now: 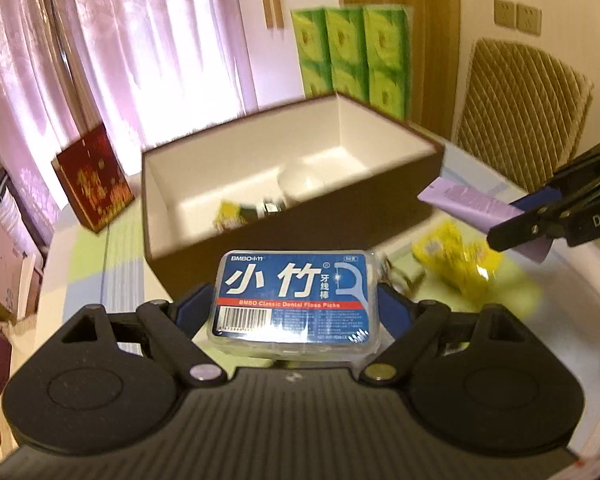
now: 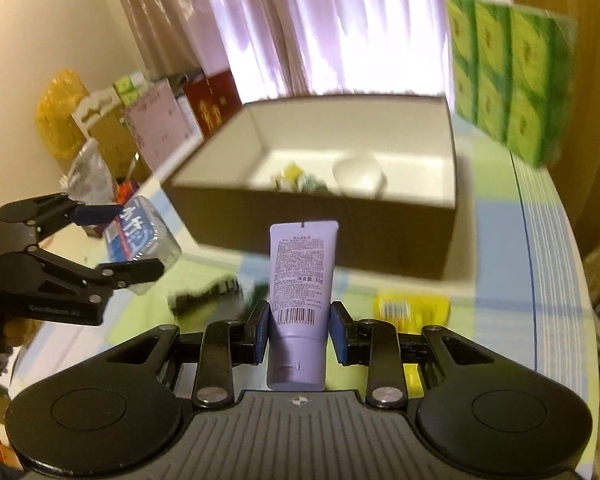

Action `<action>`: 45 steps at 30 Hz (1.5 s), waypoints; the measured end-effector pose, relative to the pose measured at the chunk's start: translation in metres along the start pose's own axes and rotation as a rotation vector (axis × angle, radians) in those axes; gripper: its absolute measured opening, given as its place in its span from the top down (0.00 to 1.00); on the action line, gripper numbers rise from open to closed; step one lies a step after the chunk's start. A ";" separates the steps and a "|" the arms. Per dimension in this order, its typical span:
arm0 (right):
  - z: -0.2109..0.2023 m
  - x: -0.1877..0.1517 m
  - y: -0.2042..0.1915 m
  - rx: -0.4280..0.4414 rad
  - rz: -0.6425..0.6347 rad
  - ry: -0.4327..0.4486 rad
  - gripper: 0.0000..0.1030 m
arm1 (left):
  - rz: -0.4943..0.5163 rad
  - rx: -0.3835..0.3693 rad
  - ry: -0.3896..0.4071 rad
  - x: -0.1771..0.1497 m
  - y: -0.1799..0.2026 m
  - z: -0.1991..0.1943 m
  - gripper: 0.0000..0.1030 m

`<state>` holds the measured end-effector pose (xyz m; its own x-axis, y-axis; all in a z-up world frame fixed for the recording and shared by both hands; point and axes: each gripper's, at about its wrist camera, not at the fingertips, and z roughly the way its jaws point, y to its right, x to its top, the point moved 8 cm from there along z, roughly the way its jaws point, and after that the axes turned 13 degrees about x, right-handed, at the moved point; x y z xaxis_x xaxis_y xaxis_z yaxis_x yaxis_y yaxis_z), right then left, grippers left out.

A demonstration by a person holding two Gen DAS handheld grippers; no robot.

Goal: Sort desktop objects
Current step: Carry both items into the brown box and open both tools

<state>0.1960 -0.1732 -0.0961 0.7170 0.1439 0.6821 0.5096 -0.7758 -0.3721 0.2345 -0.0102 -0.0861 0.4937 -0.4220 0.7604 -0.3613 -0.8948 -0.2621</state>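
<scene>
The left gripper [image 1: 296, 300] clamps a clear plastic floss-pick case with blue label [image 1: 296, 300] before the open brown cardboard box [image 1: 380, 208].

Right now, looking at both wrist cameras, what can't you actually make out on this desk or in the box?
- Small items inside the open box: motion blur in both views; only a yellow packet and a white round thing register.
- Dark object on the table: blurred in the right wrist view.
- Fine print on the floss pick case: too small.
- Cap end of the purple tube: meets the right gripper body.
- Yellow bag: blurred, contents unclear.
</scene>
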 end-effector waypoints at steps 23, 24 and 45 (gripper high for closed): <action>0.111 0.130 0.110 -0.203 0.032 -0.131 0.72 | 0.014 -0.006 -0.205 0.083 -0.041 0.171 0.18; 0.118 0.124 0.117 -0.222 0.040 -0.164 0.72 | 0.024 -0.004 -0.242 0.078 -0.039 0.180 0.18; 0.160 0.101 0.126 -0.286 -0.130 -0.346 0.56 | 0.161 -0.027 -0.467 0.042 -0.016 0.237 0.14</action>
<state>0.4088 -0.1586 -0.1749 0.7971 0.4100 0.4433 0.4889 -0.8691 -0.0754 0.4488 -0.0482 -0.1910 0.7293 -0.5803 0.3624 -0.4796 -0.8114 -0.3341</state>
